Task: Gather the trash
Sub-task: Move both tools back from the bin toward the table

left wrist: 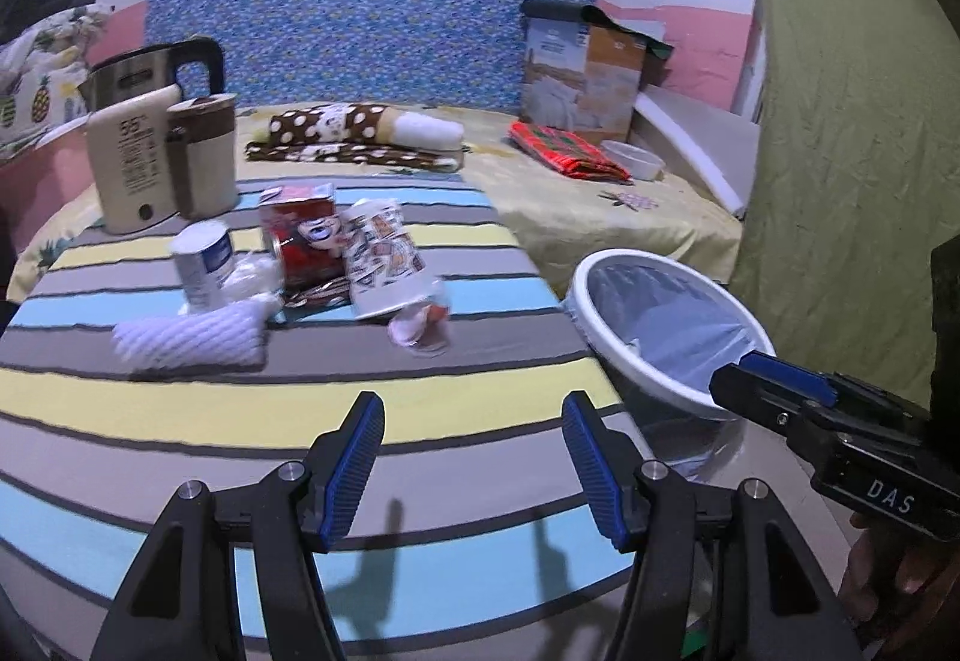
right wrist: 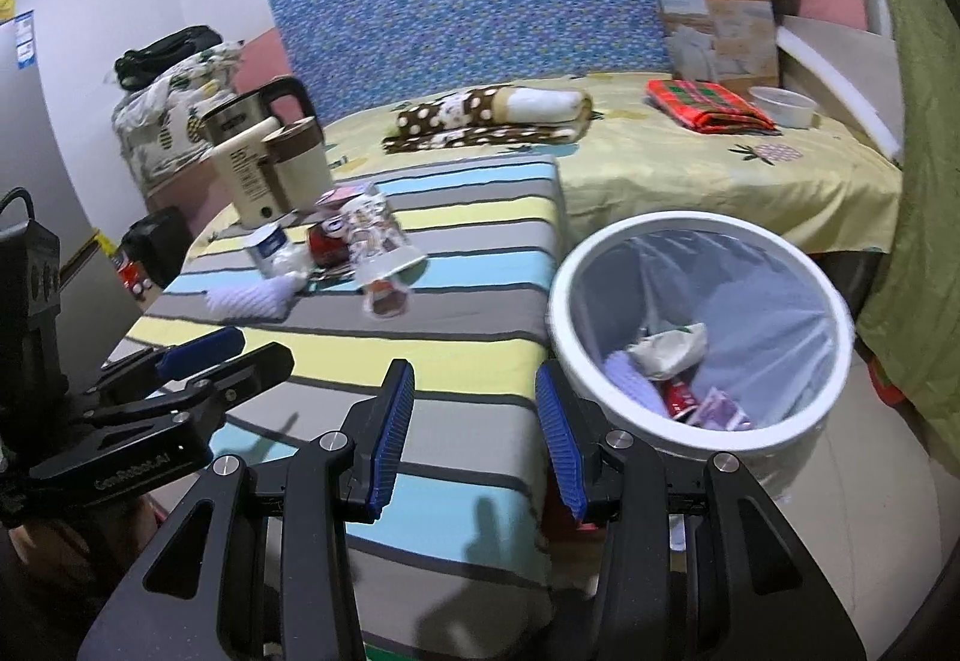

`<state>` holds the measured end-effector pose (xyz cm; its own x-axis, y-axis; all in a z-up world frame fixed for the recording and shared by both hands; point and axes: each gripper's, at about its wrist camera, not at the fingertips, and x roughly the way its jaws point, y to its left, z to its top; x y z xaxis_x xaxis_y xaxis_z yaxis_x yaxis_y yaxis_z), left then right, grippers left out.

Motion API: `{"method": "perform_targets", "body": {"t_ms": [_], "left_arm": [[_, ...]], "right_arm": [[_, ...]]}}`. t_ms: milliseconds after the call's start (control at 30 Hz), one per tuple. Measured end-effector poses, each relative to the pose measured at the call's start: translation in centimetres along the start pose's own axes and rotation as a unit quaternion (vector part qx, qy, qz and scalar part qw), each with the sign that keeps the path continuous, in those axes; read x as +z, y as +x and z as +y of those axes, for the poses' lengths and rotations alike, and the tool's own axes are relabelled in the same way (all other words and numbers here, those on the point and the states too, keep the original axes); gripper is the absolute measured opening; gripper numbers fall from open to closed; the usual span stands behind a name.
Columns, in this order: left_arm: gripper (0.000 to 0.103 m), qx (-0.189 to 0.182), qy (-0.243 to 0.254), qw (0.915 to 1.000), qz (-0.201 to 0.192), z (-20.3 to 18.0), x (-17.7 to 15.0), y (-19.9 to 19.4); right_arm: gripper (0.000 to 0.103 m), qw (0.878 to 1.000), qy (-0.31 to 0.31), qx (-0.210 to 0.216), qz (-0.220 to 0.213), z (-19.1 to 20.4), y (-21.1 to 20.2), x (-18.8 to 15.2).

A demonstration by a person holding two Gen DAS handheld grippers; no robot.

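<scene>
On the striped tablecloth [left wrist: 300,397] lie a white foam net sleeve [left wrist: 192,340], a white can [left wrist: 204,265], a red carton [left wrist: 306,235], a tipped printed paper cup [left wrist: 384,259] and a crumpled wrapper [left wrist: 420,325]. My left gripper [left wrist: 474,403] hovers open over the cloth, short of them, with nothing between its fingers. My right gripper [right wrist: 474,379] is open and empty too, over the table's edge beside the white bin [right wrist: 555,313]. The bin's clear liner holds crumpled paper [right wrist: 672,346] and a red can [right wrist: 678,397]. Each view shows the other gripper [left wrist: 744,373] [right wrist: 258,349] at its side.
A kettle [left wrist: 156,67] and a beige jug [left wrist: 204,157] stand at the table's far left. Behind is a bed with folded blankets [left wrist: 354,139], a red cloth [left wrist: 564,148], a plastic bowl [left wrist: 633,160] and a cardboard box [left wrist: 582,73]. A green curtain [left wrist: 852,121] hangs at the right.
</scene>
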<state>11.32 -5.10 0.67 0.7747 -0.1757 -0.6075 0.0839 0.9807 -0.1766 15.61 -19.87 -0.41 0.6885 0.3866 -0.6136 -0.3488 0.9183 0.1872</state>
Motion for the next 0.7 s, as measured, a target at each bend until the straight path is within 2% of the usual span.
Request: {"method": "perform_targets", "body": {"t_ms": [267, 700], "left_arm": [[0.061, 0.018, -0.010, 0.9998, 0.000, 1.9, -0.7, -0.7], [0.060, 0.074, -0.047, 0.9961, 0.008, 8.0, -0.5, 0.0]], "right_arm": [[0.045, 1.000, -0.013, 0.016, 0.007, 1.6, 1.0, 0.1], [0.045, 0.999, -0.026, 0.030, 0.030, 3.2, 3.5, 0.7]]}}
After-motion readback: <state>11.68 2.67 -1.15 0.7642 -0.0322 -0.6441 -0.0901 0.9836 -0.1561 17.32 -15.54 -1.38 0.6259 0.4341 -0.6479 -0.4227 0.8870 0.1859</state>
